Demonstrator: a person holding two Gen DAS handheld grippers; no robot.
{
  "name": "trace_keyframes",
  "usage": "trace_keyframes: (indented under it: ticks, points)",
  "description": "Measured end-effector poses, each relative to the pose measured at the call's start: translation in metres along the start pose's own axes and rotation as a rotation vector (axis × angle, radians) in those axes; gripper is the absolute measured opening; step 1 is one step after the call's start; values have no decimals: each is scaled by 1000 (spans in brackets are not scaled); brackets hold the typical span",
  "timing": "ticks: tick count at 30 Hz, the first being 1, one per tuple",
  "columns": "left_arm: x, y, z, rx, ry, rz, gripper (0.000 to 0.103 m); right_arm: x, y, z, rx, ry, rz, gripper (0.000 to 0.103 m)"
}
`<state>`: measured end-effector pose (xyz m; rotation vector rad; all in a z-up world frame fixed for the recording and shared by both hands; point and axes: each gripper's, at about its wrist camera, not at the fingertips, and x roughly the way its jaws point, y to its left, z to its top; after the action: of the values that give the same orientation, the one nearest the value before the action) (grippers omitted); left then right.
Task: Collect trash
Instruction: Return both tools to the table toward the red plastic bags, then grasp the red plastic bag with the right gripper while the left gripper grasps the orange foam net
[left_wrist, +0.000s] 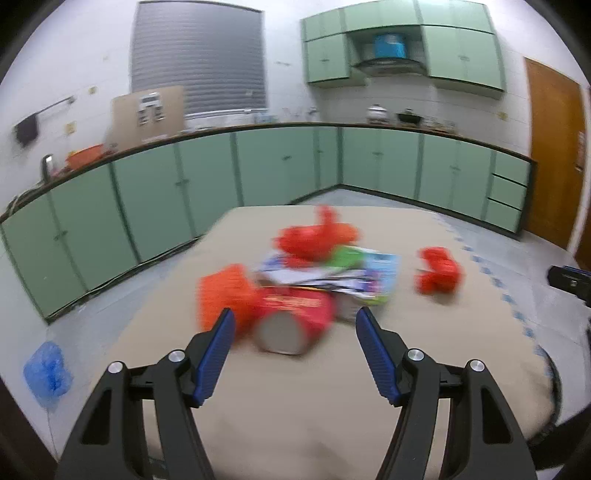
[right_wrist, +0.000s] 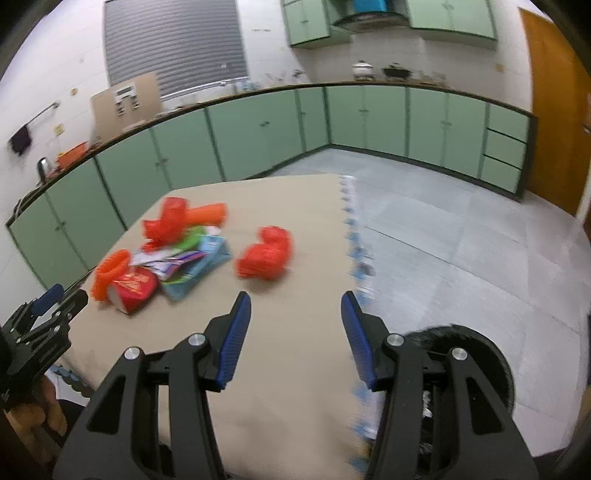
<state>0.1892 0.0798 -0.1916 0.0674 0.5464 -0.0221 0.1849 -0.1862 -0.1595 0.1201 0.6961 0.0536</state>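
Both grippers, left gripper (left_wrist: 295, 321) and right gripper (right_wrist: 295, 306), are hovering wide open and empty; trash pile (left_wrist: 314, 273) is lying ahead on the table (left_wrist: 295, 398), dark bin (right_wrist: 480, 354) waiting beside the right fingers — collecting looks barely begun.

Trash heap (left_wrist: 314, 273) on table (left_wrist: 295, 406); apparently crumpled piece (left_wrist: 437, 271) to its right.

Matt beige table cover (left_wrist: 295, 398), glossy paper wrappers (left_wrist: 332, 273), crinkled red plastic (left_wrist: 437, 271)
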Motion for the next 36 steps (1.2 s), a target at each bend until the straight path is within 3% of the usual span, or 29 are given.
trace_keyframes:
  ticks: [6, 11, 20, 21, 23, 26, 29, 36]
  points:
    - [26, 46, 1, -49, 3, 34, 67, 29, 53, 9, -39, 20, 56, 50]
    - [54, 62, 0, -62, 35, 7, 67, 48, 93, 12, -78, 25, 76, 50]
    - [103, 73, -4, -33, 123, -23, 65, 74, 113, 19, -88, 39, 63, 50]
    - [104, 75, -4, -32, 123, -22, 61, 76, 114, 20, -90, 41, 59, 50]
    - [108, 78, -3, -38, 136, -34, 28, 80, 113, 19, -93, 39, 52, 50]
    - [109, 81, -1, -43, 126, -43, 9, 86, 105, 21, -86, 42, 36, 50]
    - [107, 81, 3, -42, 98, -44, 0, 89, 94, 24, -74, 38, 12, 50]
    - [107, 80, 11, -64, 82, -78, 0, 93, 69, 29, -36, 34, -20, 50]
